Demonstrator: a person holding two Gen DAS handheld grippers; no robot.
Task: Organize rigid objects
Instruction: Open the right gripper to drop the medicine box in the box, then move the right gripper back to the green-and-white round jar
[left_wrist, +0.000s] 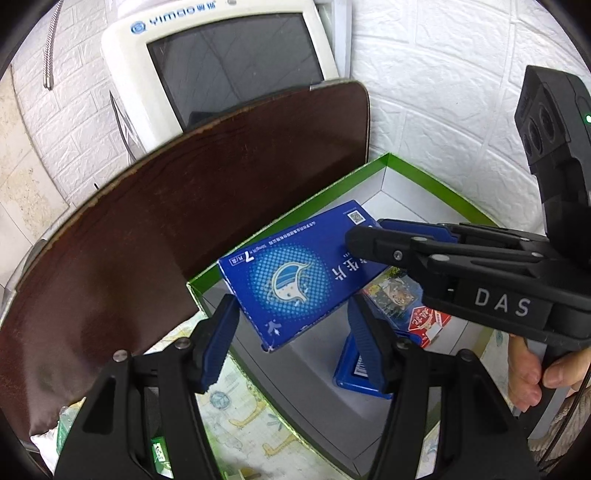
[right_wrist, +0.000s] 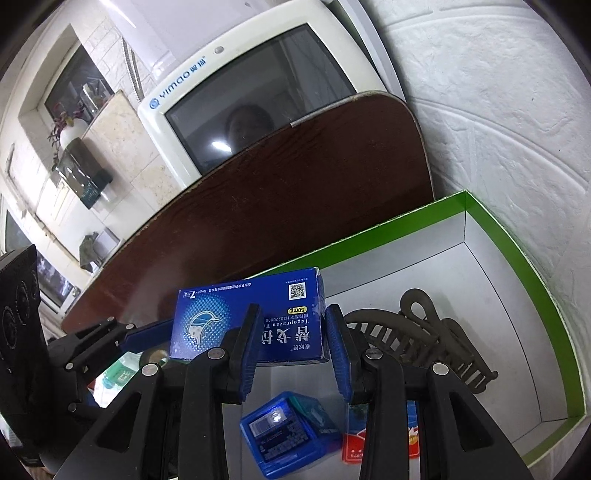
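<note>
A blue medicine box (right_wrist: 229, 321) hangs over the green-rimmed carton (right_wrist: 517, 240), and my right gripper (right_wrist: 294, 350) is shut on its end. In the left wrist view the same blue medicine box (left_wrist: 295, 280) is pinched by the right gripper (left_wrist: 369, 240), which reaches in from the right. My left gripper (left_wrist: 291, 332) stands open just under the box's near corner, its pads apart from it. Inside the carton (left_wrist: 424, 173) lie a small blue case (right_wrist: 288, 435), a red card pack (left_wrist: 424, 321) and a brown hair claw (right_wrist: 424, 339).
A dark brown board (left_wrist: 184, 206) leans behind the carton. Behind it stands a white appliance with a dark screen (left_wrist: 236, 66). A white brick-pattern wall (left_wrist: 443, 92) closes the right side. A patterned mat (left_wrist: 240, 406) lies under the carton. A hand (left_wrist: 528, 373) grips the right gripper's handle.
</note>
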